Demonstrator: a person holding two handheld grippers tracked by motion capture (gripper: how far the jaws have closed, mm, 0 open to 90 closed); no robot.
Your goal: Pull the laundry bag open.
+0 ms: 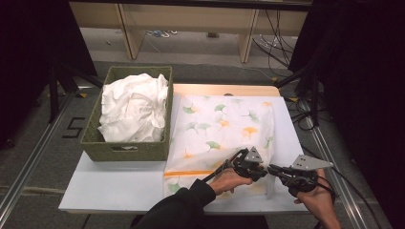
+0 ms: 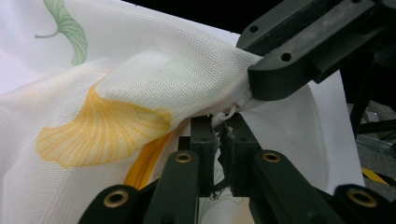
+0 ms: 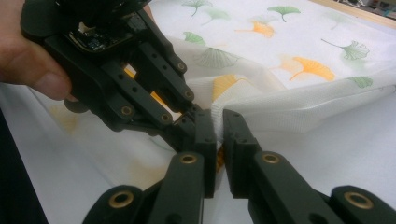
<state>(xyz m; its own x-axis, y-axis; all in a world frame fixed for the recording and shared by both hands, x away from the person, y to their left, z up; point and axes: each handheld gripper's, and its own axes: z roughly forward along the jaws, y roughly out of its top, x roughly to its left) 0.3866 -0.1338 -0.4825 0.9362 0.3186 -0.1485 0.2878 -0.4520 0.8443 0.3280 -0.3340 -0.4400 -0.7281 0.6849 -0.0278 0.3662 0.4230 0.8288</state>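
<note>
Now we are pinching the ginkgo-print mesh bag [image 1: 224,129] at its five-o'clock corner, left gripper [image 2: 219,128] and right gripper [image 3: 219,122] clamped tip-to-tip, bag stretching toward eleven o'clock.

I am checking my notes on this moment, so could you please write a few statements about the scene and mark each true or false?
1. Both grippers pinch the ginkgo-print mesh bag at its near right corner. True.
2. The left gripper stands wide open. False: it is shut on the bag's edge.
3. The green basket holds crumpled white laundry. True.
4. The basket sits right of the bag. False: left.
5. The right gripper grips the basket. False: the bag.
</note>
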